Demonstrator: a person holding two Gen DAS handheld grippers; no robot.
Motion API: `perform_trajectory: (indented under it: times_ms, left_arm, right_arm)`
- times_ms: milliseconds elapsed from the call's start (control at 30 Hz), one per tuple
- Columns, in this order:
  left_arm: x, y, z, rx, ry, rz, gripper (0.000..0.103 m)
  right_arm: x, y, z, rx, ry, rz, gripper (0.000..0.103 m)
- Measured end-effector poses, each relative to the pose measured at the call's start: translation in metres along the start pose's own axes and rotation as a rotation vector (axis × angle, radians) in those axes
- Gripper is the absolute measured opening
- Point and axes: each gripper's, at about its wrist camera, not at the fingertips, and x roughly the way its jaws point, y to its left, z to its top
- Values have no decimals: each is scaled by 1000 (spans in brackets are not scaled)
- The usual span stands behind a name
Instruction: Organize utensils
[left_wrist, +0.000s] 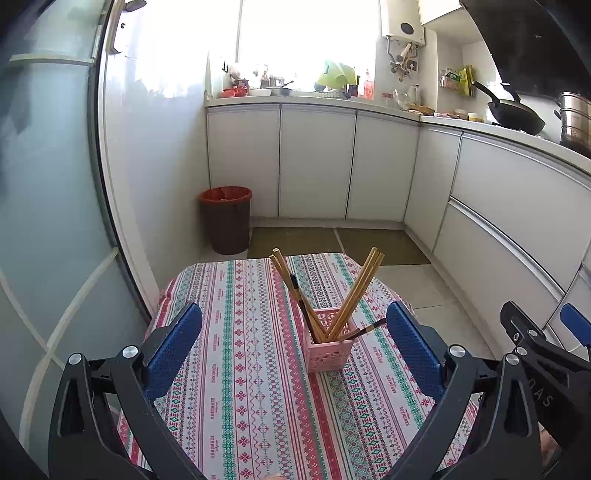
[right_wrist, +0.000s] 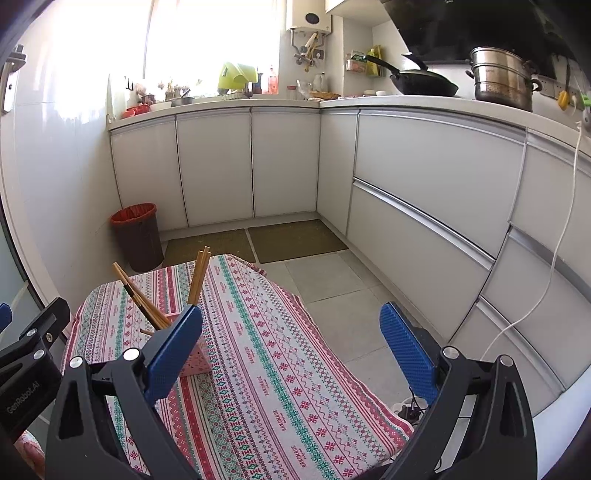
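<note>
A pink lattice holder (left_wrist: 327, 349) stands on the patterned tablecloth (left_wrist: 243, 369), with several wooden chopsticks (left_wrist: 360, 291) fanned out of it to both sides. My left gripper (left_wrist: 293, 341) hovers just before the holder, open, nothing between its blue pads. In the right wrist view the holder (right_wrist: 195, 363) sits half hidden behind my left blue pad, chopsticks (right_wrist: 197, 277) rising above it. My right gripper (right_wrist: 291, 345) is open and empty over the cloth (right_wrist: 280, 369), to the right of the holder. The right gripper's black frame (left_wrist: 539, 347) shows at the left view's right edge.
White kitchen cabinets (right_wrist: 424, 177) run along the back and right. A brown bin with a red liner (left_wrist: 226, 219) stands on the floor past the table's far edge. A wok (right_wrist: 424, 83) and steel pot (right_wrist: 502, 77) sit on the counter. Cables lie on the floor (right_wrist: 410, 408).
</note>
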Motion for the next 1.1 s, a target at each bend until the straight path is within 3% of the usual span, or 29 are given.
perform_trajectory:
  times_ms: [667,867,1100]
  left_arm:
    - [4,-2,-3,3,15,13,96]
    - [5,0,-2,-29,37,-56,96]
    - [-3,-2,-1,-6,-38,-40,92]
  right_arm:
    - [5,3,-2,-7,24,5,94]
    - [5,4,-3,-10,34,14,94]
    - [5,3,-2,-3,44,18,94]
